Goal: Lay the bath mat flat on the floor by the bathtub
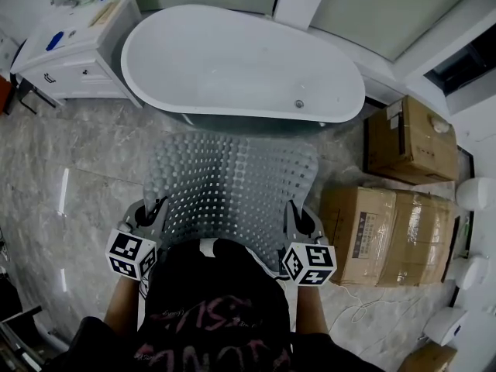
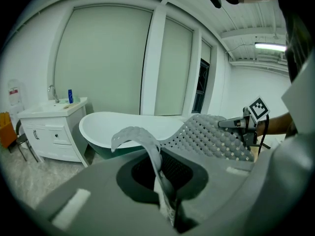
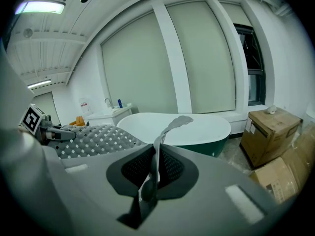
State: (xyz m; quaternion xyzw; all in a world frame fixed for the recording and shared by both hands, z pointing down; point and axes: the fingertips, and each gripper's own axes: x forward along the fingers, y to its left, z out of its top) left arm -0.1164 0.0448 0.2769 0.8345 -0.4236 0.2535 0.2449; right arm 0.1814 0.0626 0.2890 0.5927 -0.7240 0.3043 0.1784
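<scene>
The grey perforated bath mat [image 1: 232,188] hangs in the air between my two grippers, stretched out in front of the white bathtub [image 1: 240,64]. My left gripper [image 1: 151,217] is shut on the mat's near left corner, and the mat's edge [image 2: 147,149] curls up out of its jaws. My right gripper [image 1: 298,222] is shut on the near right corner, where a thin strip of mat [image 3: 160,141] rises from the jaws. The mat's far edge droops toward the floor next to the bathtub [image 2: 133,124] [image 3: 197,127].
A white vanity cabinet [image 1: 74,49] with a sink stands left of the tub. Cardboard boxes [image 1: 387,235] lie on the marble floor at the right, another box [image 1: 411,138] behind them. The person's dark shirt fills the bottom of the head view.
</scene>
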